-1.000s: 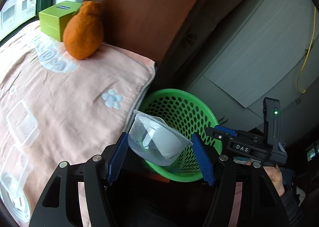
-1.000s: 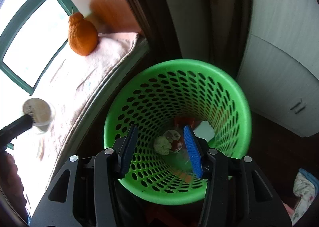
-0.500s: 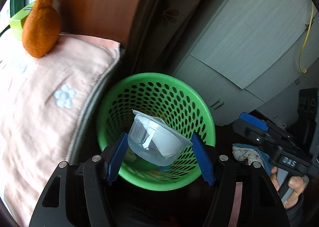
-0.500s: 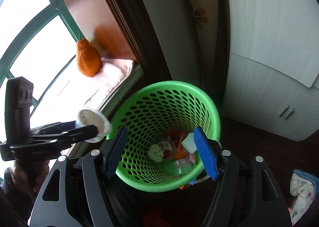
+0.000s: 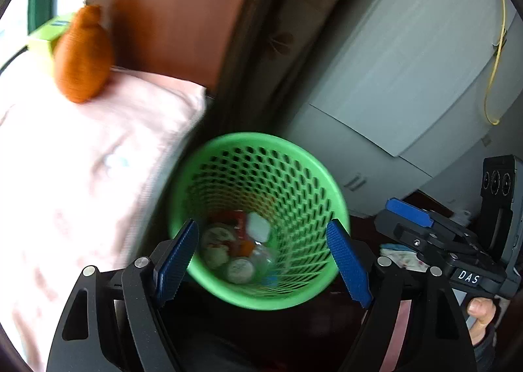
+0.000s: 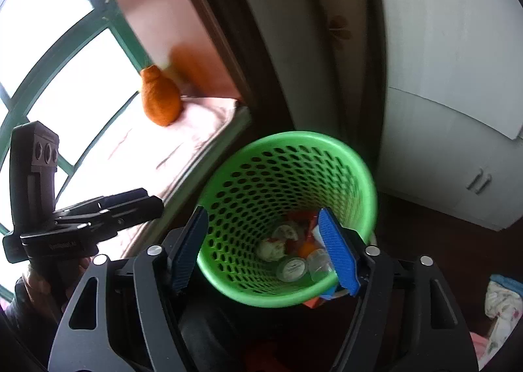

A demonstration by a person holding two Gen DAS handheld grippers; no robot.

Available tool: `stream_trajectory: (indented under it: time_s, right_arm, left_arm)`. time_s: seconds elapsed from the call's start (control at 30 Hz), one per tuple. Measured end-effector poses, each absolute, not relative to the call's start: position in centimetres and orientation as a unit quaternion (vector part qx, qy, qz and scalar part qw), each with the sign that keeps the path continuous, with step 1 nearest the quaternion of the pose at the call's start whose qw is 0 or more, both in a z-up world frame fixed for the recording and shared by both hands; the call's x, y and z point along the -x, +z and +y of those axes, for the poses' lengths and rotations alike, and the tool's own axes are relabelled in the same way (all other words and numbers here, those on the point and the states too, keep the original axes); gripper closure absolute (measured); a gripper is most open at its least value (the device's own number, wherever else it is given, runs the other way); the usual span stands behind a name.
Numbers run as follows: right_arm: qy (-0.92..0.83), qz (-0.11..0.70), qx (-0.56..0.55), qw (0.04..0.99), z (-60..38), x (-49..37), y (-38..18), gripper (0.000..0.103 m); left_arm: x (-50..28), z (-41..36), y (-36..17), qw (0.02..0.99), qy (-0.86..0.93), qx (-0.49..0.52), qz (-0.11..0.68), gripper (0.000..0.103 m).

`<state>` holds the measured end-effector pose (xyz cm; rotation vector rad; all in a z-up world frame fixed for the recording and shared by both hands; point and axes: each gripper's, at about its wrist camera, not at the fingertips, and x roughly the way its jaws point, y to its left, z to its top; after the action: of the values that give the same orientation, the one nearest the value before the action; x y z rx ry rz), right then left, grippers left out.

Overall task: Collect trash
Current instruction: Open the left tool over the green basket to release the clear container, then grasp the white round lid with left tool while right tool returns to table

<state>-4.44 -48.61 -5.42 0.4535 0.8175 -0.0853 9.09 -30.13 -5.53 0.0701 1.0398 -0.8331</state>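
A green perforated waste basket [image 5: 294, 156] stands on the floor beside the window seat; it also shows in the right wrist view [image 6: 359, 169]. Trash lies at its bottom: several clear plastic cups [image 5: 240, 269], a white scrap and red wrappers [image 6: 295, 269]. My left gripper [image 5: 261, 257] is open and empty above the basket's near rim. My right gripper [image 6: 264, 247] is open and empty, also over the basket. Each gripper shows in the other's view, the right one [image 5: 425, 228] and the left one [image 6: 98, 208].
A pink blanket [image 5: 81, 159] covers the window seat to the left, with an orange fruit [image 5: 81, 55] and a green box [image 5: 45, 38] at the back. White cabinet doors [image 6: 457, 110] stand on the right. A patterned cloth [image 6: 503, 303] lies on the dark floor.
My left gripper opened and the clear plastic cup it held dropped into the basket. Both grippers shifted slightly over the basket.
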Motion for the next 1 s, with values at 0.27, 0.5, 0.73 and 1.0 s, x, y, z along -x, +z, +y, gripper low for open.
stream_trajectory:
  time_s: [0.27, 0.5, 0.73, 1.0]
  right_arm:
    - [0.005, 0.402, -0.2, 0.894, -44.7, 2.2, -5.1, 0.028]
    - [0.045, 0.408, -0.179, 0.894, -40.9, -0.1, -4.5, 0.024]
    - [0.081, 0.418, -0.155, 0.892, -37.1, -1.8, -4.2, 0.024]
    - [0.11, 0.431, -0.138, 0.885, -33.7, -3.4, -4.2, 0.023]
  left_arm:
    - [-9.2, -22.0, -3.8, 0.836, -0.308, -0.024, 0.454, 0.026]
    - [-9.2, -14.1, -3.6, 0.869, -0.229, -0.023, 0.438, 0.015]
    - [-9.3, -7.0, -4.7, 0.882, -0.168, -0.015, 0.441, 0.015]
    - [-9.7, -1.4, -7.8, 0.876, -0.126, -0.012, 0.466, 0.009]
